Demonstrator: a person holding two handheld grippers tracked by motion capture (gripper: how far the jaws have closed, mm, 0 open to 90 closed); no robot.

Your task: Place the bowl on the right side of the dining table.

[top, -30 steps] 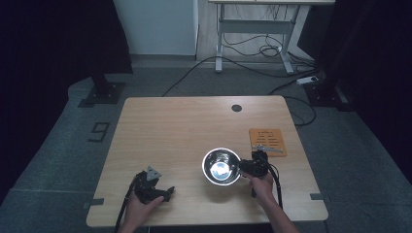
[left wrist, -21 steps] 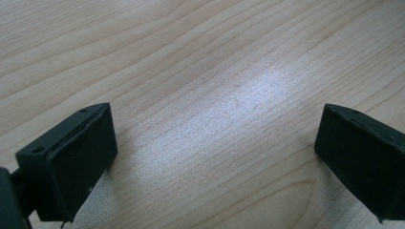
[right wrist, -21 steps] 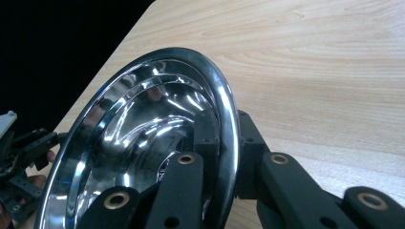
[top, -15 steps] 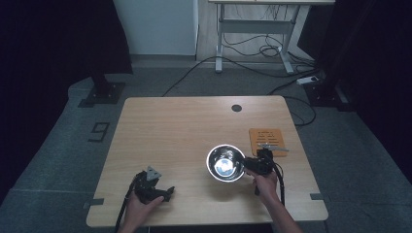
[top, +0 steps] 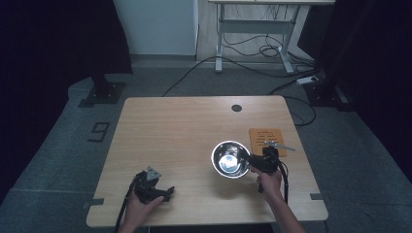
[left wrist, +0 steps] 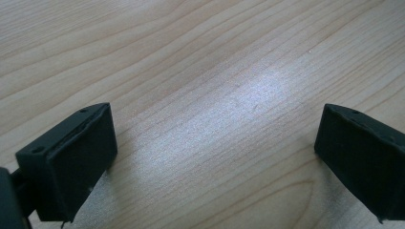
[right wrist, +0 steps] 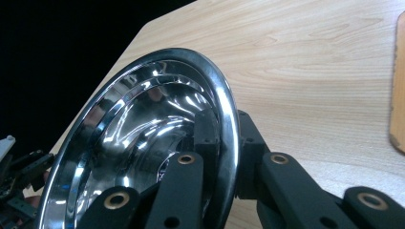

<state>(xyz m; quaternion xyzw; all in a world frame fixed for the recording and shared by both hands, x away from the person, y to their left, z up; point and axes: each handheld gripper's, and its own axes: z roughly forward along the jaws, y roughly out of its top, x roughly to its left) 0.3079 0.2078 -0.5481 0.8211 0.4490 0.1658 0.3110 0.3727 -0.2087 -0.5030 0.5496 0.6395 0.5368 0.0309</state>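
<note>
**Steel bowl pinched by its rim, one slip from dropping**

Polished steel catches the light where the bowl sits toward the right side of the wooden table, just left of an orange board that carries a small metal piece. The right gripper has its jaws closed on the bowl's rim, one jaw inside the wall and one outside, as the right gripper view shows; there the bowl looks tilted steeply against the tabletop, though the camera's own angle may account for part of that.

The left gripper rests low near the table's front left, well apart from the bowl, its jaws spread wide over bare wood with nothing between them.

The risk lies in the grip. A smooth, curved rim gives the jaws only a narrow hold, so the bowl could pivot or slide out if swung fast. It might then clatter onto the table or knock the board beside it. The left gripper is too far off to steady it.
</note>
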